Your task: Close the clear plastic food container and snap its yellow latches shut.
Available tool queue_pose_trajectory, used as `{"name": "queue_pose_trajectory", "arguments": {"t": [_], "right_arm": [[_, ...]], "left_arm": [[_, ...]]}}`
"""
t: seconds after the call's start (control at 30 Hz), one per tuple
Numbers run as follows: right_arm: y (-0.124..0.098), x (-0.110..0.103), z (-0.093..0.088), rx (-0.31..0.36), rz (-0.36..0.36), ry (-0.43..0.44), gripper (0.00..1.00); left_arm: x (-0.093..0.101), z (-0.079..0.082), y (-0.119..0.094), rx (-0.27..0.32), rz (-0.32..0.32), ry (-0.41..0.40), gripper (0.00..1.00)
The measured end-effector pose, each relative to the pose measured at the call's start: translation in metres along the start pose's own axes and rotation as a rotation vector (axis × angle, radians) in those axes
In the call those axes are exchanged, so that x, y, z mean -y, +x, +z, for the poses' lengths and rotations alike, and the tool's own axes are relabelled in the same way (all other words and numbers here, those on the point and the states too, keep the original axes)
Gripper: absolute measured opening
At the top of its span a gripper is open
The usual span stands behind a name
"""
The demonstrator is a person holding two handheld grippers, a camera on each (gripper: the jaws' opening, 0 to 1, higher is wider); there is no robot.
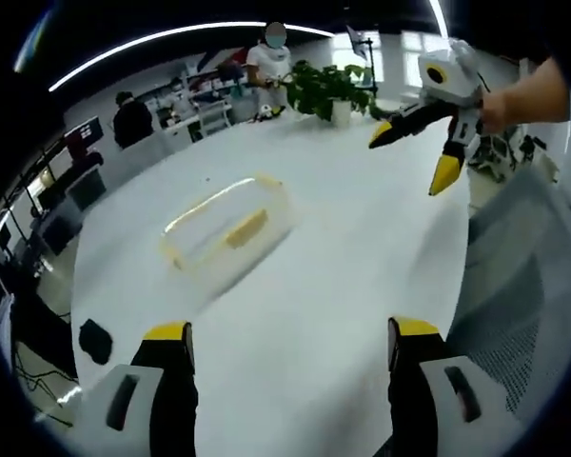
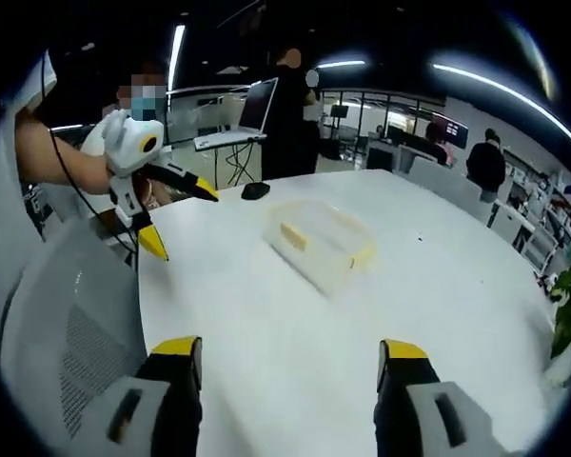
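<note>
The clear plastic food container (image 1: 230,228) lies on the white table (image 1: 343,257), a yellow latch (image 1: 247,229) showing on its near side. Whether the lid is snapped down I cannot tell. My left gripper (image 1: 291,333) hangs open over the table, well short of the container, holding nothing. My right gripper (image 1: 414,157) is in the air at the upper right, open and apart from the box. In the right gripper view the container (image 2: 322,240) sits ahead of my open right gripper (image 2: 287,349), with the left gripper (image 2: 181,219) open at the left, held by a person's hand.
A potted plant (image 1: 328,90) stands at the table's far edge. A small black object (image 1: 95,340) lies near the table's left rim, also seen as a dark lump (image 2: 255,190). A grey mesh chair (image 2: 67,324) is close by. People stand around desks behind.
</note>
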State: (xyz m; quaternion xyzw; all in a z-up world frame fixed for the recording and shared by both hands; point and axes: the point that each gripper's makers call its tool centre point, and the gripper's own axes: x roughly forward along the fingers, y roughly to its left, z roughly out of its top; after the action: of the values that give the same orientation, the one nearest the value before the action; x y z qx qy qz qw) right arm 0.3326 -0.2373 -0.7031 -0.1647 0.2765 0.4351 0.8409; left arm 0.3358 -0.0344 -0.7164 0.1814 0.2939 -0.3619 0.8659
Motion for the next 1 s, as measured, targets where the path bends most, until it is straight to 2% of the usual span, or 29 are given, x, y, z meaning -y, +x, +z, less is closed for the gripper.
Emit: {"name": "queue_pose_trajectory", "arguments": {"t": [0.47, 1.0], "right_arm": [[-0.019, -0.013, -0.022, 0.023, -0.018, 0.046, 0.78], [-0.033, -0.025, -0.038, 0.048, -0.068, 0.108, 0.79]], "left_arm": [[0.018, -0.020, -0.016, 0.010, 0.032, -0.067, 0.81], [0.025, -0.023, -0.030, 0.052, 0.061, -0.109, 0.81]]}}
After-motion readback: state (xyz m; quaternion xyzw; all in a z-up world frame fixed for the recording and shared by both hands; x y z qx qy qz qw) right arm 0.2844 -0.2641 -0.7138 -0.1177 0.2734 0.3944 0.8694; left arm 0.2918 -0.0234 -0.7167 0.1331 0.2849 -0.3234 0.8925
